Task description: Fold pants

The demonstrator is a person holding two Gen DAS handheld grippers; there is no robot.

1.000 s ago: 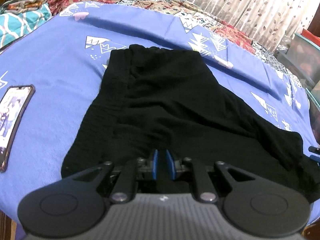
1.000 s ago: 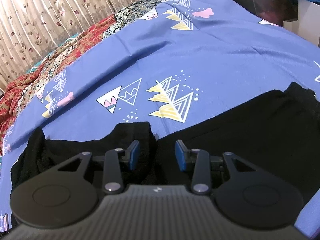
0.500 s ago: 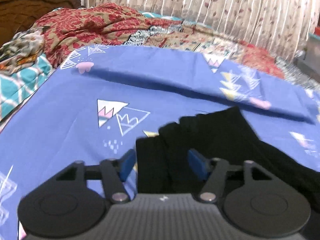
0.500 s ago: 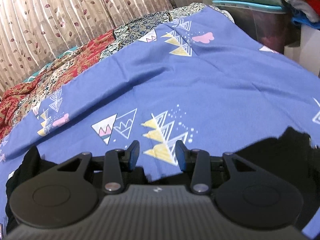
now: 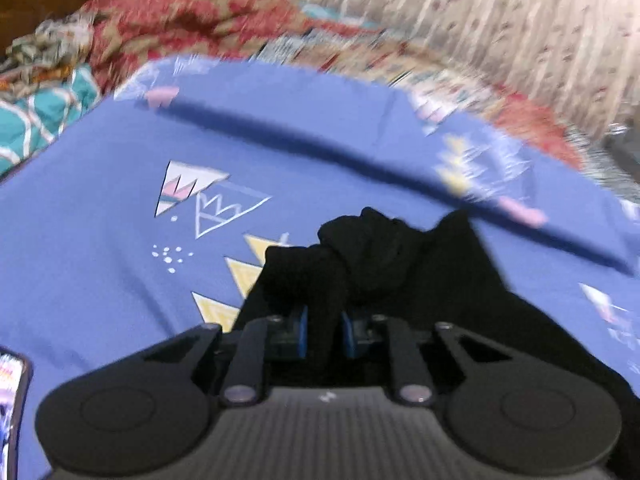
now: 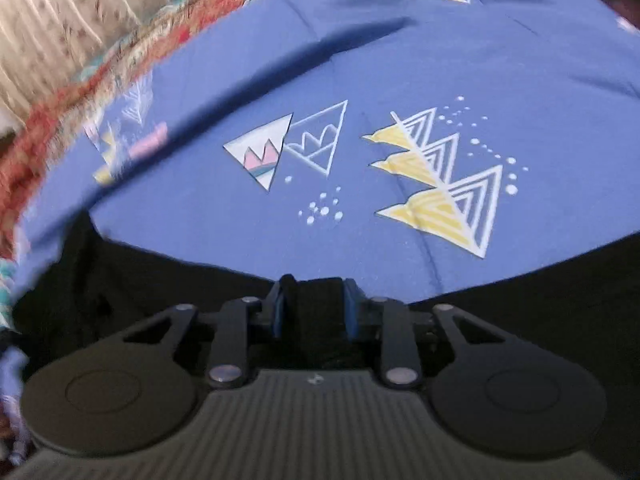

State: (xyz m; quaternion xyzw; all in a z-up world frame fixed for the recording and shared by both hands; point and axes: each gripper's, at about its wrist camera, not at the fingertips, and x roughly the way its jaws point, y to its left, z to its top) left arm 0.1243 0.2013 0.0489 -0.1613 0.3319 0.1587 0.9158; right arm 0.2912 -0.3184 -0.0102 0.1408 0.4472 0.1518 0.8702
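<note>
Black pants lie bunched on blue bedsheet. Left gripper and right gripper each have jaws pinched on fabric. Judged mid-fold; next: carry both edges across together, level.

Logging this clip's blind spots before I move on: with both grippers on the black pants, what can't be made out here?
- Left wrist view: far bedding and curtain are motion-blurred; the phone is cut off by the left edge.
- Left gripper: the gripper body hides the pants below its pads.
- Right gripper: pants run off the frame; fold state unreadable.
</note>
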